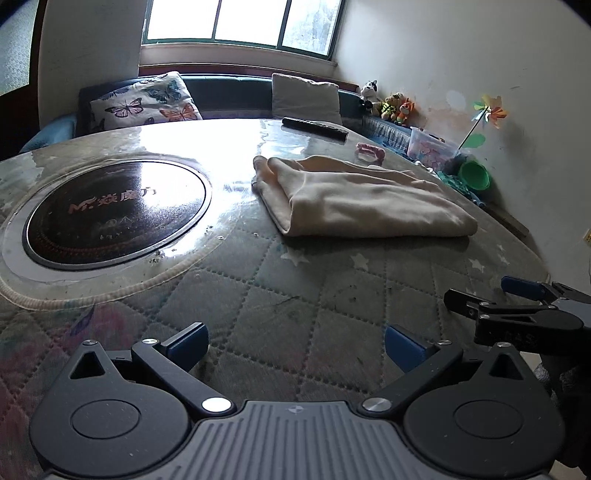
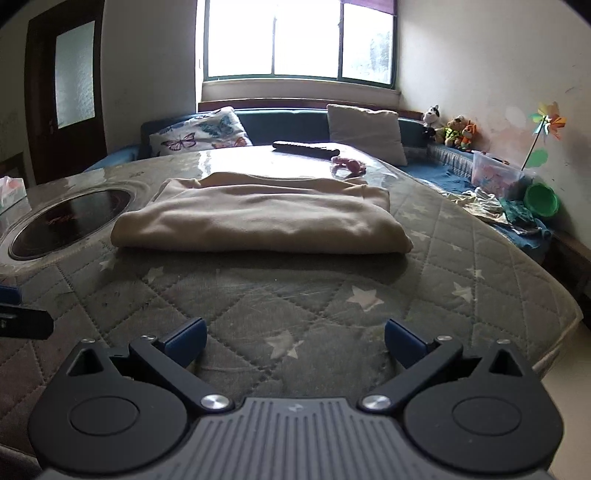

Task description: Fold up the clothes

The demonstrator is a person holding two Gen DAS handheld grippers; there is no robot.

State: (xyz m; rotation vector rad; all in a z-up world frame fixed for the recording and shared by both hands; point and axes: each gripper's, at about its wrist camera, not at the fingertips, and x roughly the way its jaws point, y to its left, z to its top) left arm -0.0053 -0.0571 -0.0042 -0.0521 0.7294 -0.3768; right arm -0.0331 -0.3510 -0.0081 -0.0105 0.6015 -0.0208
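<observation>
Left hand-held gripper and right hand-held gripper gape wide (nothing between either's jaws), angled downward.

Daylight from the blown-out window glares off the table; fisheye edges bend, corners darken.

quilted table cover, round black cooktop, remote, butterfly pillow, stuffed toys, green cup

Tissue box cut off by left frame edge. Left gripper mostly out of right wrist view. Plastic tub contents too small to identify. Window overexposed.
</observation>
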